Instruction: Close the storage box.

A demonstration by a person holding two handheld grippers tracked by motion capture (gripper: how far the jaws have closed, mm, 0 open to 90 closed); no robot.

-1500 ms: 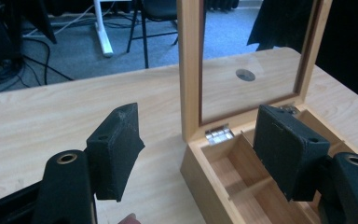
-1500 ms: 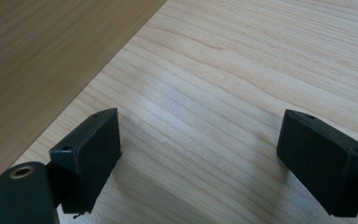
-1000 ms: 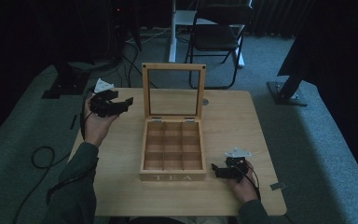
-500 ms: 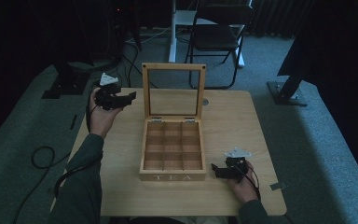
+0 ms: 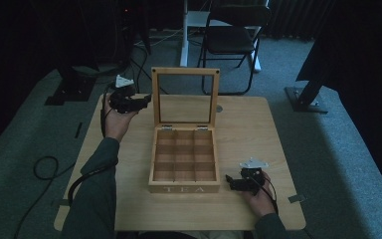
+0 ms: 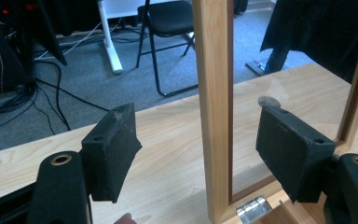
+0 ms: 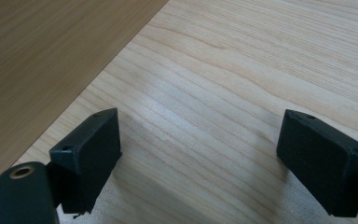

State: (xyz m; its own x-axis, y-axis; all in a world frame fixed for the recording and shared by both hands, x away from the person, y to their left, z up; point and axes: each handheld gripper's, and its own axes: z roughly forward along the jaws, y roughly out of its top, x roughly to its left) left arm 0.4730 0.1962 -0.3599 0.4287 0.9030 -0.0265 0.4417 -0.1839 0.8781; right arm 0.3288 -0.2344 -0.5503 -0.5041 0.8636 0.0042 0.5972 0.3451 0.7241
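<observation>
Since the earlier frames the left gripper has slid toward the upright glass-paned lid of the single light wooden tea box, its jaws just opening wide; the lid's wooden side post now stands between them, untouched by either pad. Nine empty compartments sit in the box on the pale wooden table. One black chair stands behind. The right gripper rests spread just right of the box front.

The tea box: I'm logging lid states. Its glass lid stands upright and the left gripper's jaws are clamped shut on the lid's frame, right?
Not clamped. In the left gripper view the left gripper has open jaws, just widened, straddling the frame of the lid without pressing it. The tea box lid does stand upright.
</observation>
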